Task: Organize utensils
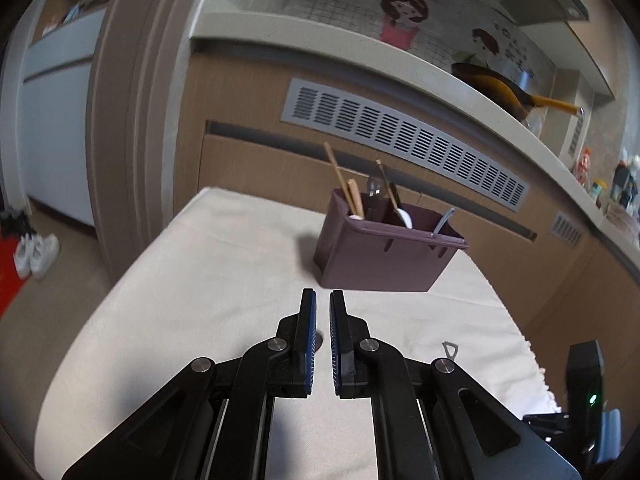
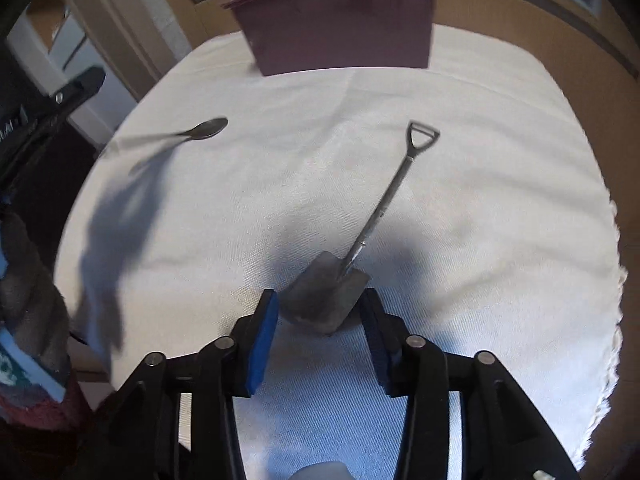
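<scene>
A purple utensil holder (image 1: 384,252) stands on the white-clothed table (image 1: 200,280), holding chopsticks, spoons and other utensils; it also shows at the top of the right wrist view (image 2: 340,28). My left gripper (image 1: 323,300) is nearly shut and empty, hovering above a dark spoon whose bowl peeks out beside its left finger (image 1: 319,340). That spoon (image 2: 200,130) lies at the left in the right wrist view. My right gripper (image 2: 320,300) is open, its fingers on either side of the blade of a small metal shovel-shaped spoon (image 2: 332,292), not gripping it. The shovel's handle (image 1: 450,350) shows in the left wrist view.
A wooden cabinet front with a grey vent (image 1: 400,136) stands behind the table. A counter above holds a yellow pan (image 1: 504,88) and jars. A door frame and white shoes (image 1: 36,254) are to the left. The table's fringed edge (image 2: 612,280) runs along the right.
</scene>
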